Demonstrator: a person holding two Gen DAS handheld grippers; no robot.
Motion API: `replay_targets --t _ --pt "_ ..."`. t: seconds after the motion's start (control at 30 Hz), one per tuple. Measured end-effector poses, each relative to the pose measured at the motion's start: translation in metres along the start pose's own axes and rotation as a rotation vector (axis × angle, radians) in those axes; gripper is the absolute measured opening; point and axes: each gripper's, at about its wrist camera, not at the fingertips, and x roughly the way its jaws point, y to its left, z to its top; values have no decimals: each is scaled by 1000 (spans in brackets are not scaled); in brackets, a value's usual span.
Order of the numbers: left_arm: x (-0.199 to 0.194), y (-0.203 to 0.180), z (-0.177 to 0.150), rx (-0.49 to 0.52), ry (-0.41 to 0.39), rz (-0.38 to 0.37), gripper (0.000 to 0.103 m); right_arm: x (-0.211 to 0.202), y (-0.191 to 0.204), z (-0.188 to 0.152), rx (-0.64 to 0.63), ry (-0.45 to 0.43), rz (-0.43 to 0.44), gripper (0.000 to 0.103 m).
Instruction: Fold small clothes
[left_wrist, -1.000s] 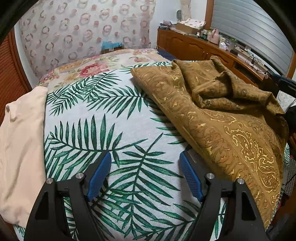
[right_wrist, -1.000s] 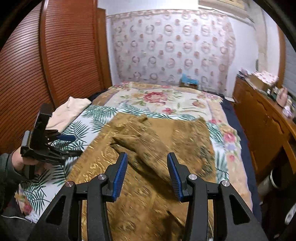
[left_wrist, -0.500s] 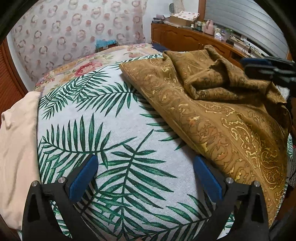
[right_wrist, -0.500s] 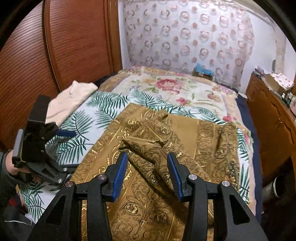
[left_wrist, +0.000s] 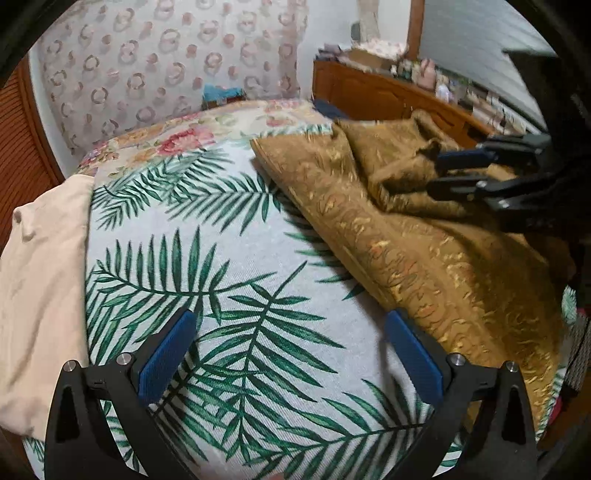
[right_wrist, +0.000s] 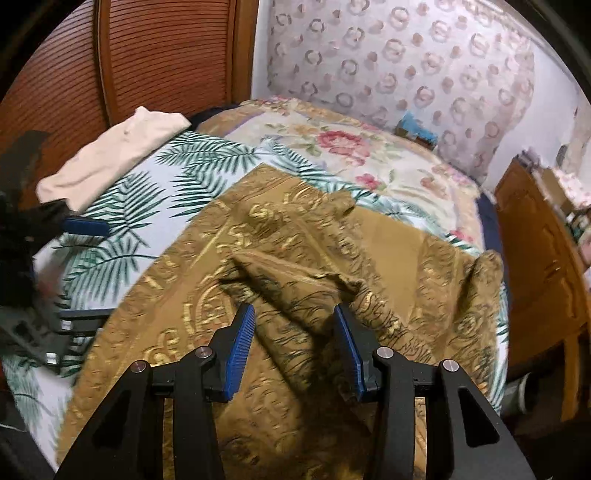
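A brown cloth with gold ornament lies rumpled on the bed, a bunched fold in its middle; it also shows in the left wrist view. My right gripper is open and empty, low over the bunched fold, its blue pads either side of it. It shows from the side in the left wrist view. My left gripper is wide open and empty over the palm-leaf bedcover, just left of the cloth's edge. It shows blurred at the left of the right wrist view.
A folded cream garment lies at the bed's left edge, also in the right wrist view. A wooden sideboard with clutter runs along the right. A wooden slatted door stands on the left.
My right gripper has come down and forward close over the bunched fold. My left gripper has opened wider and shifted slightly over the bedcover.
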Motion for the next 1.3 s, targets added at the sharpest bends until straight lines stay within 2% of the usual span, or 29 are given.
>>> replay_targets --t 0.1,0.23,0.37,0.5,0.63,0.83,0.93,0.97,1.0,1.17,1.23,1.3 --pt "-12 0 1 -24 -32 -22 103 -5 -2 -1 -3 -33 -23 48" --pt "-29 2 5 -70 -80 -55 103 -2 -10 -3 19 -22 -23 53" --pt "-39 -1 7 -78 -113 -74 103 5 -6 -6 3 -2 20 53" --pt "-41 -8 8 -59 -119 -71 103 6 5 -9 -43 14 71 53" --pt "-41 -14 7 -55 -118 -77 103 17 12 -7 -94 44 31 53" --pt "-40 -18 4 -62 -121 -92 103 25 -4 -3 -37 50 20 52" --pt "-40 -19 1 -68 -124 -101 103 29 -8 -1 -44 59 28 29" --pt "-40 -19 1 -72 -126 -109 103 30 -8 -2 -51 60 35 8" --pt "-41 -20 1 -75 -129 -116 103 29 -8 -2 -60 56 37 3" --pt "-45 -22 -1 -90 -154 -172 103 12 -27 10 -30 -29 -20 2" --pt "-46 -24 -1 -88 -163 -179 103 1 -41 17 9 -79 -87 2" --pt "-46 -28 -2 -86 -171 -192 103 0 -61 25 55 -91 -172 2"
